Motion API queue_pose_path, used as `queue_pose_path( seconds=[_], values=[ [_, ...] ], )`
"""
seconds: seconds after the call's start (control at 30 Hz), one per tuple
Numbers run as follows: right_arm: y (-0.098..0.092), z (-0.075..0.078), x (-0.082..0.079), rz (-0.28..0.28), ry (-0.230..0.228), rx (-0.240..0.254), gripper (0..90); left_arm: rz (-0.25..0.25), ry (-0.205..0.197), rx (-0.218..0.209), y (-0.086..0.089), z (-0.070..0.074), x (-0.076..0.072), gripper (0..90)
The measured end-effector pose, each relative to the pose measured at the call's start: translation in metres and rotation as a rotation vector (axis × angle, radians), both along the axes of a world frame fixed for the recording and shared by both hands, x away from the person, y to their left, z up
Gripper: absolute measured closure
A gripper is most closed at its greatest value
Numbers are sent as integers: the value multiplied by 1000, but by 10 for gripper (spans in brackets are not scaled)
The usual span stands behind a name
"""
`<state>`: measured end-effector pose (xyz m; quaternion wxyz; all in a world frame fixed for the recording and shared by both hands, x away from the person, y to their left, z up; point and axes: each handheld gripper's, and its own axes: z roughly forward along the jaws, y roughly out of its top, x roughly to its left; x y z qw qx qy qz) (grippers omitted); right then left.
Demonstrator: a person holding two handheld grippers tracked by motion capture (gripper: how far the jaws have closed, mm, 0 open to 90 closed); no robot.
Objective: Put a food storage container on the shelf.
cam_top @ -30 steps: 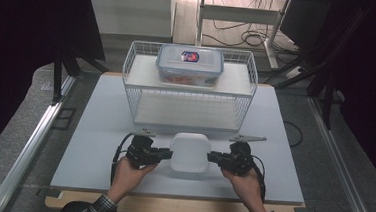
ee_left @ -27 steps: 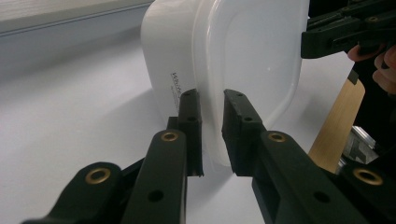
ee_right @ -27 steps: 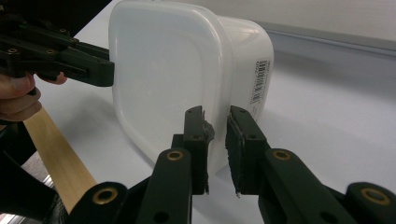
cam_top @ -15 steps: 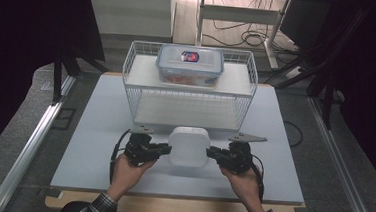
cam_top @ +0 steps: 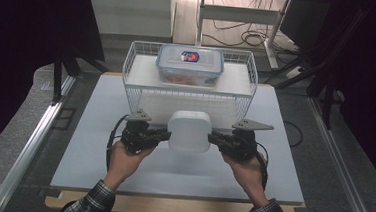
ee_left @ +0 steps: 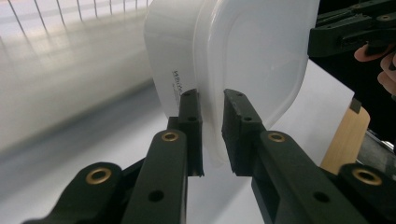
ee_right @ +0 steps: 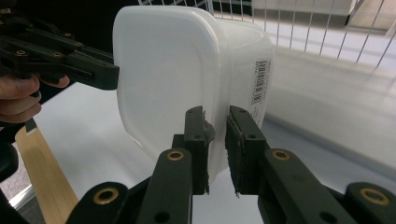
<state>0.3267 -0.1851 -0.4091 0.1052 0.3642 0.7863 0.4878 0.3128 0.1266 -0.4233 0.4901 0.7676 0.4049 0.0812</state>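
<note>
Lifted: one white container (cam_top: 189,131) | left gripper (cam_top: 163,134), right gripper (cam_top: 215,137) clamp its rim

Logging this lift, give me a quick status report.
Left gripper and right gripper shut on white container rim, opposite sides. Container off the mat. Wire basket directly ahead, lidded box inside.

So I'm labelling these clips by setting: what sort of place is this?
Likely a lab recording bench: a white table ringed by dark curtains, loose cables on the floor behind, a wire basket.
</note>
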Motion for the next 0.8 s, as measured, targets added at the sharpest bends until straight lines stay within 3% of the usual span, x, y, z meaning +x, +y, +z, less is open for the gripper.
queue_pose_path(
  seconds=[0.53,0.8],
  values=[
    [6,49,13,2,-84,36,787,10,-85,2,7,54,13,789],
    [10,85,21,0,-134,61,788,13,-121,-2,12,87,21,788]
  ],
)
